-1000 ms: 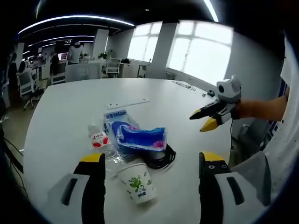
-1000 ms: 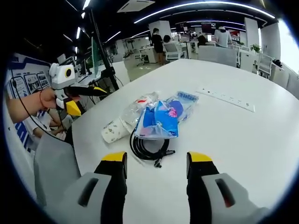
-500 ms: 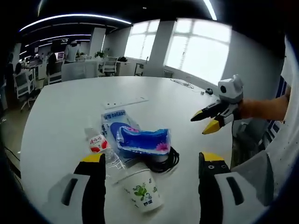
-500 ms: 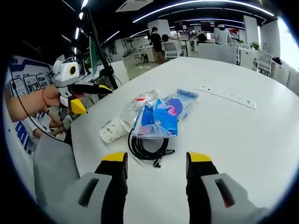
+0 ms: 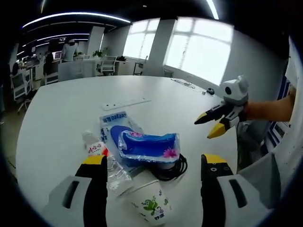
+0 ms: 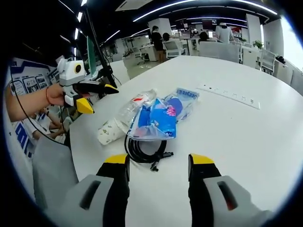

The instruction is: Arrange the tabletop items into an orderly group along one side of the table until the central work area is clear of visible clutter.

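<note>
Both claws wide open, empty; paper cup point(image 5: 152, 206) between left claw point(image 5: 154, 163) tips; cable point(image 6: 142, 150) just beyond right claw point(image 6: 158, 161).

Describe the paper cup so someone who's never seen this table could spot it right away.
On the big white table, find the small heap of items near its edge. The paper cup lies tipped on its side at the heap's end, beside the clear plastic bottle. It is the one white item printed with green leaves.

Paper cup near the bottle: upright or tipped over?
Tipped over. The paper cup lies on its side on the table, beside the bottle.
</note>
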Tool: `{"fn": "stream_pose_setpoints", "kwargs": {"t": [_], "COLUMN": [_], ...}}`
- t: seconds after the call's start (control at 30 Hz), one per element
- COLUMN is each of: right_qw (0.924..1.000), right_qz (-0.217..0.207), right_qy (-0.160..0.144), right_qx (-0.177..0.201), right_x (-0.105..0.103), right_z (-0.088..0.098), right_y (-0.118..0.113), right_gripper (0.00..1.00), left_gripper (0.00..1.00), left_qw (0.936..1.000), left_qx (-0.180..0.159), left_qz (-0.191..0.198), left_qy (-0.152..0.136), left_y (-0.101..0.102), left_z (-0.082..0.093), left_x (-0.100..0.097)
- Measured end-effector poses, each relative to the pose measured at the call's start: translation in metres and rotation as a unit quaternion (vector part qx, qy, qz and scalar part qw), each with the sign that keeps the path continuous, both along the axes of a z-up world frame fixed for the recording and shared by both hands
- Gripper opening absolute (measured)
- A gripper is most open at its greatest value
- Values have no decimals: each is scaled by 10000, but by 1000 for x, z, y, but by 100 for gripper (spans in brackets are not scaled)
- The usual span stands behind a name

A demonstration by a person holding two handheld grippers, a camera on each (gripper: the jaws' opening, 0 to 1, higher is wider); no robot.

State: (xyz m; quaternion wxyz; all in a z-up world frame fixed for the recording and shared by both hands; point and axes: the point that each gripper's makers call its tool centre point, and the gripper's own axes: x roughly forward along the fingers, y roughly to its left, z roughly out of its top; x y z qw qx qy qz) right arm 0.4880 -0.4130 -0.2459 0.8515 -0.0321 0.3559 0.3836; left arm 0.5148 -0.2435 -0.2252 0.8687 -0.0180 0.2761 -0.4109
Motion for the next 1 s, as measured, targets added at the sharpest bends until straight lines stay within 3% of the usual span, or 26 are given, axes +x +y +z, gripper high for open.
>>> {"fn": "stream_pose_setpoints", "kwargs": {"t": [1.0], "right_qw": [9999], "right_qz": [-46], "right_qy": [97], "right_qx": [-53], "right_x": [8], "right_z": [-13], "right_y": [-8], "right_gripper": [48], "left_gripper": [74], "left_qw": [9987], "left_qx": [293], "left_qz": [-403], "left_qy": [103], "left_y": [-23], "left_z": [-21], "left_x": [60]}}
